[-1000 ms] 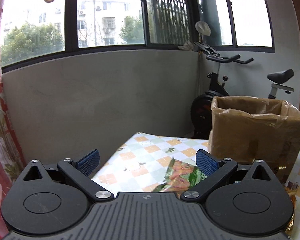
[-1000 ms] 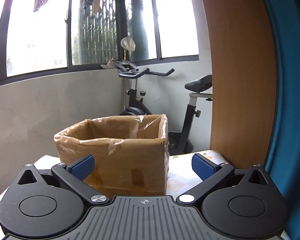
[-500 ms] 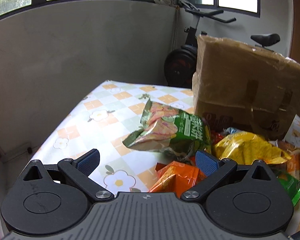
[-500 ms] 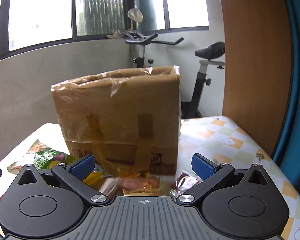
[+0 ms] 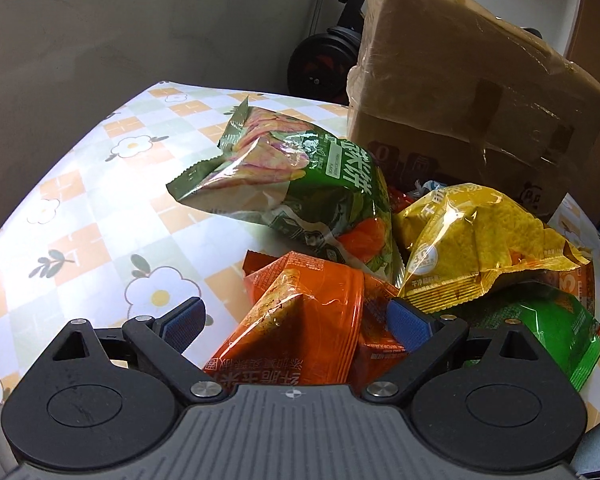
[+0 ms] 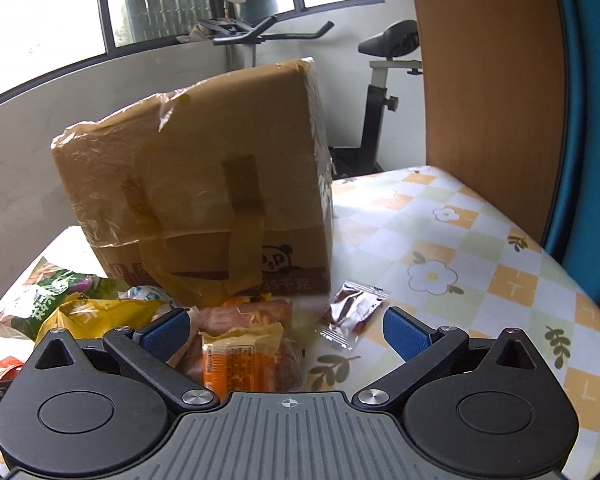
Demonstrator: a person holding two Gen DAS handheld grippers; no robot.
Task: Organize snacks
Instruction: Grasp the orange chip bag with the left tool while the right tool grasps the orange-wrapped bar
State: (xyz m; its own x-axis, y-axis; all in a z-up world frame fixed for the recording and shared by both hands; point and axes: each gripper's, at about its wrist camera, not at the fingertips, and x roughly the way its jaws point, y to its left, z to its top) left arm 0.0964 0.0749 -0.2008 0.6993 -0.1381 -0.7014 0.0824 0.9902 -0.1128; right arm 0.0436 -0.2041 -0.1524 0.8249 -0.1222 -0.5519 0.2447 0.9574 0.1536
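Note:
A pile of snack bags lies on the flowered tablecloth [image 5: 100,184] in front of a taped cardboard box [image 5: 472,92]. In the left wrist view my left gripper [image 5: 296,322] is open, its blue pads on either side of an orange bag [image 5: 300,320]. Behind it lie a green bag [image 5: 300,184], a yellow bag [image 5: 476,240] and a bright green bag [image 5: 556,328]. My right gripper [image 6: 288,332] is open above an orange-labelled packet [image 6: 240,356] and a sausage pack [image 6: 248,312]. A small brown sachet [image 6: 352,312] lies beside them. The box [image 6: 204,184] stands just behind.
An exercise bike [image 6: 380,80] stands behind the table by the grey wall. A wooden panel [image 6: 484,80] and a blue curtain [image 6: 592,120] rise at the table's right edge. The tablecloth [image 6: 460,248] shows bare to the right of the box.
Both grippers have tilted down and moved closer to the table. The snack pile now fills the lower views, and the left pads now flank the orange bag.

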